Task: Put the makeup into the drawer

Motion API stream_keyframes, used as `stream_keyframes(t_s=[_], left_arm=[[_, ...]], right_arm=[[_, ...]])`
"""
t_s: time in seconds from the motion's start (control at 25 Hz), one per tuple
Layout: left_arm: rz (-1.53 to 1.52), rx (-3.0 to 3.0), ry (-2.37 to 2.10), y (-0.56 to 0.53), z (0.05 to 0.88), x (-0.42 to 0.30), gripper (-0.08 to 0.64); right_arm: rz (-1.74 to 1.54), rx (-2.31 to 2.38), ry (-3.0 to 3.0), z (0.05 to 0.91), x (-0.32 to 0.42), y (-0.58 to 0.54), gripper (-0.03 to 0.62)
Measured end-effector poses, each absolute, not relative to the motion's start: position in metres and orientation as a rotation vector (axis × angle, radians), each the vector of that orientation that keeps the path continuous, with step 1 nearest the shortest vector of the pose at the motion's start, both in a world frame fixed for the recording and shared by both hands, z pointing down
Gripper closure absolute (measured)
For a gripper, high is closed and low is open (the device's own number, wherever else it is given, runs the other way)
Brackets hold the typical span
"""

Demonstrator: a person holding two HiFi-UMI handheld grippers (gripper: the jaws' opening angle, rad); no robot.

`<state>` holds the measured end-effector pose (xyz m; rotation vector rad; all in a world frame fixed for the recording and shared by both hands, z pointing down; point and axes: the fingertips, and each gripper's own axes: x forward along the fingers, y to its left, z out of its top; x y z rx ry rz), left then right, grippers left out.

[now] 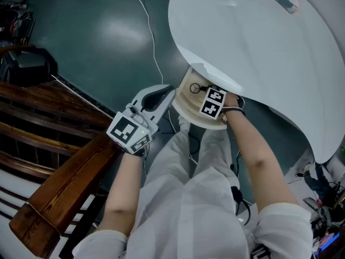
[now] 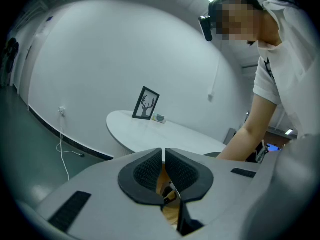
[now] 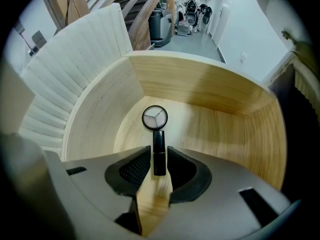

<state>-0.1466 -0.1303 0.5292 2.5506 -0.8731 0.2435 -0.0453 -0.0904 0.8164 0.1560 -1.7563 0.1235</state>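
Lipstick (image 3: 159,140) between right gripper's (image 3: 159,159) parted jaws, bound for drawer (image 3: 200,84); compact (image 3: 154,118) at 12 o'clock; left gripper (image 2: 163,159) closed, spare.

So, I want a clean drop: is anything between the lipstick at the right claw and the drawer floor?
Nothing visible: bare drawer floor lies below the lipstick; the round compact sits just beyond it.

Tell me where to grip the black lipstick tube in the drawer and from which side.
Grip the lipstick tube mid-body across its narrow width, coming straight down from above. It seems to lie flat on the floor of the drawer, its long axis pointing at the round compact, so both long sides are free. The right gripper straddles it that way, jaws apart.
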Motion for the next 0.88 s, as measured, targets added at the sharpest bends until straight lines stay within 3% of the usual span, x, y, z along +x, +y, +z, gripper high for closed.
stream_keyframes(t_s=[0.88], left_arm=[[0.226,2.654,-0.818,-0.127,0.477,-0.141,0.535]], right_arm=[[0.362,0.504,-1.864,0.720,-0.037,-0.065,0.505]])
